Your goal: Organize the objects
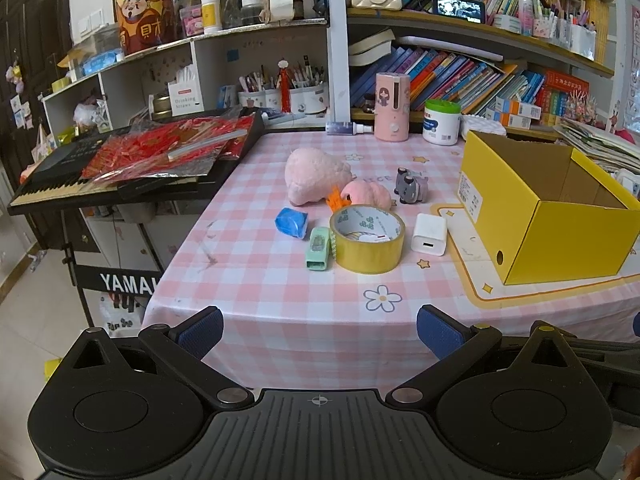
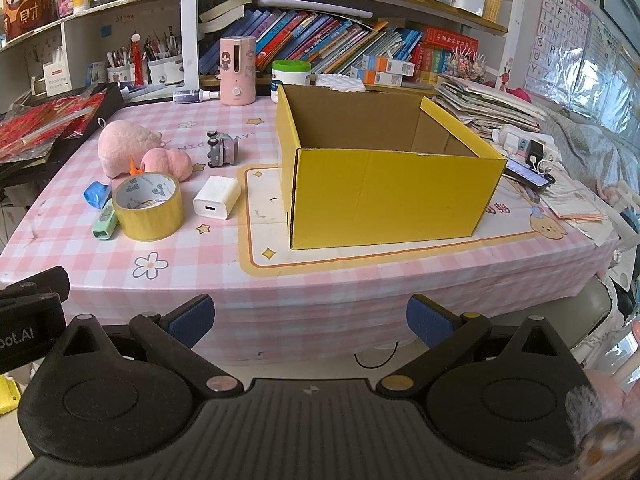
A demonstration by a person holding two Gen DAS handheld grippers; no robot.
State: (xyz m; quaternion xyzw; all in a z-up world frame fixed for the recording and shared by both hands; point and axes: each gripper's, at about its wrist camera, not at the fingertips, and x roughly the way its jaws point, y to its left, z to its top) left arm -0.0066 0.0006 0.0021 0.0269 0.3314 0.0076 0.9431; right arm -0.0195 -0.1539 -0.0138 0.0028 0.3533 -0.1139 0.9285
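Both grippers hung short of the table's near edge, tilted down toward the pink checked tablecloth (image 1: 280,320); the left gripper (image 1: 319,332) had its blue-padded fingers spread wide with nothing between them; the right gripper (image 2: 310,320) stood equally wide and empty; the yellow tape roll (image 1: 367,239), white charger (image 1: 429,234), green stamp (image 1: 319,249), blue packet (image 1: 291,221), pink plush toys (image 1: 316,176) and grey toy (image 1: 410,186) lay clustered left of the open yellow box (image 2: 384,188)

Left gripper (image 1: 320,332) wide apart, tape roll (image 1: 367,239), yellow box (image 1: 552,216)
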